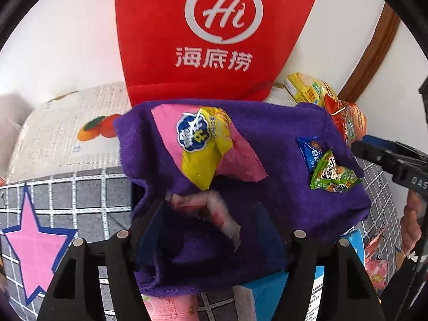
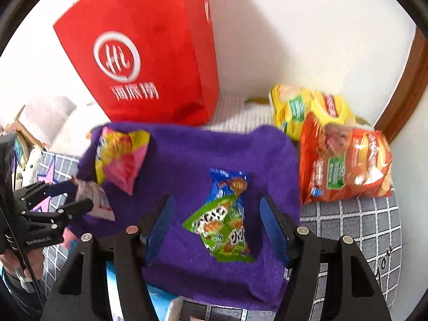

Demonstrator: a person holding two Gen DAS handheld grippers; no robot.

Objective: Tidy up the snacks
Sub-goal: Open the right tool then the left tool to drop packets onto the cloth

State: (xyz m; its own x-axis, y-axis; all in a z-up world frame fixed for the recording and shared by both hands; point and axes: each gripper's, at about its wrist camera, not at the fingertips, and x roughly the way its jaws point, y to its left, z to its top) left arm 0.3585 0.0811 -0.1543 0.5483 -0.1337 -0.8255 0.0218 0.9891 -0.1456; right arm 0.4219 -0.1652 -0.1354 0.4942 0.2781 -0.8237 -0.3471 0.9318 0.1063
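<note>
Right wrist view: right gripper (image 2: 216,230) with blue pads spread wide, touching nothing, hovering over a green snack packet (image 2: 222,230) that overlaps a blue snack packet (image 2: 230,184).
Left wrist view: left gripper (image 1: 211,230) parted, a pale pink-and-white wrapped snack (image 1: 211,211) lying between the fingers; contact with the pads not clear, looks released.
Resting place: all 3 packets flat on a purple towel (image 2: 187,155); a yellow-and-pink packet (image 1: 206,144) also there, toward the far left corner.
Further out: orange chip bag (image 2: 345,165) and yellow chip bag (image 2: 294,109) just beside the towel's right edge; red paper bag (image 1: 216,34) upright behind the towel.
Underneath: grey grid mat (image 2: 361,230) with a pink star (image 1: 34,251).
Step in hand: likely setting small packets down in groups on the towel.
Next move: probably lifting both grippers clear without dragging the light wrappers, then reaching for another snack, perhaps the chip bags.
</note>
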